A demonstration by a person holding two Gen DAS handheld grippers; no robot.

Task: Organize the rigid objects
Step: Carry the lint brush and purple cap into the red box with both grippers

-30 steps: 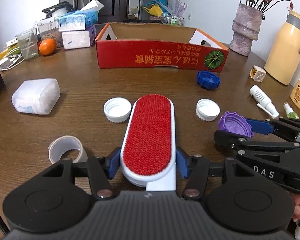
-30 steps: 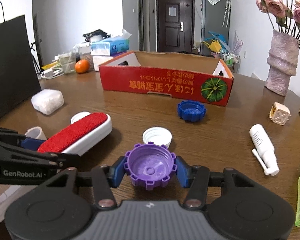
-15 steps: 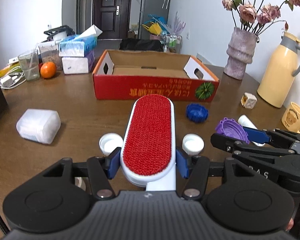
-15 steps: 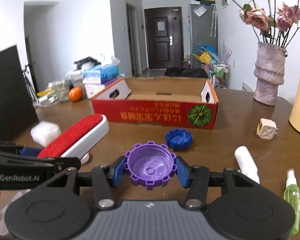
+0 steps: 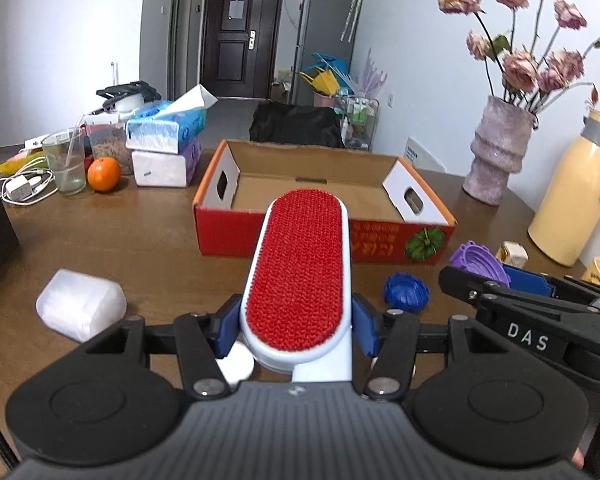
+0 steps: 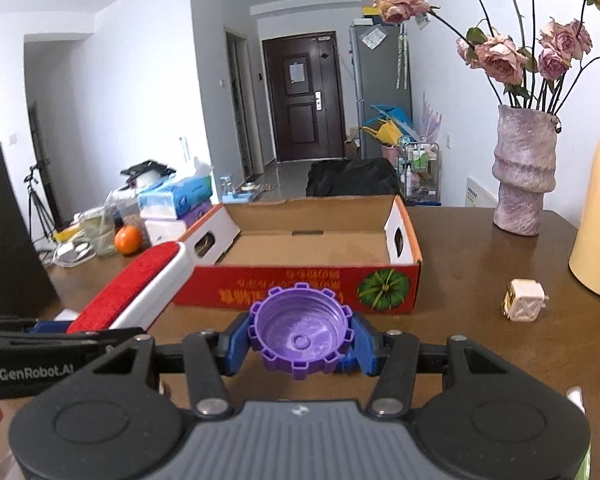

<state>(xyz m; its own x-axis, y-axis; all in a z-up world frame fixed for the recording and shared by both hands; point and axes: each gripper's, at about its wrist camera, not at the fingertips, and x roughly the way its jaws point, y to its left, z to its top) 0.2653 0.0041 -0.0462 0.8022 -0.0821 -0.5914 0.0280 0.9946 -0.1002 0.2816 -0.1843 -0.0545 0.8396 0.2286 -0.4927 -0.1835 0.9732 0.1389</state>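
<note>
My left gripper [image 5: 296,328] is shut on a white lint brush with a red pad [image 5: 300,268], held above the table and pointing at the open red cardboard box [image 5: 324,184]. My right gripper [image 6: 302,342] is shut on a purple toothed bottle cap [image 6: 300,332], held in the air just short of the box's front wall [image 6: 300,284]. The brush also shows in the right wrist view [image 6: 136,284], and the purple cap in the left wrist view [image 5: 476,264]. The box looks empty inside.
A blue cap [image 5: 406,292], a white cap [image 5: 236,364] and a white plastic container [image 5: 80,310] lie on the brown table. A small cream cube [image 6: 524,300], a purple vase [image 6: 524,176] and a yellow thermos [image 5: 572,192] stand at the right. An orange [image 5: 104,174], glass and tissue boxes stand back left.
Both grippers have risen from the table and moved toward the box, each keeping its object. The box now looks nearer and its inside is in view.
</note>
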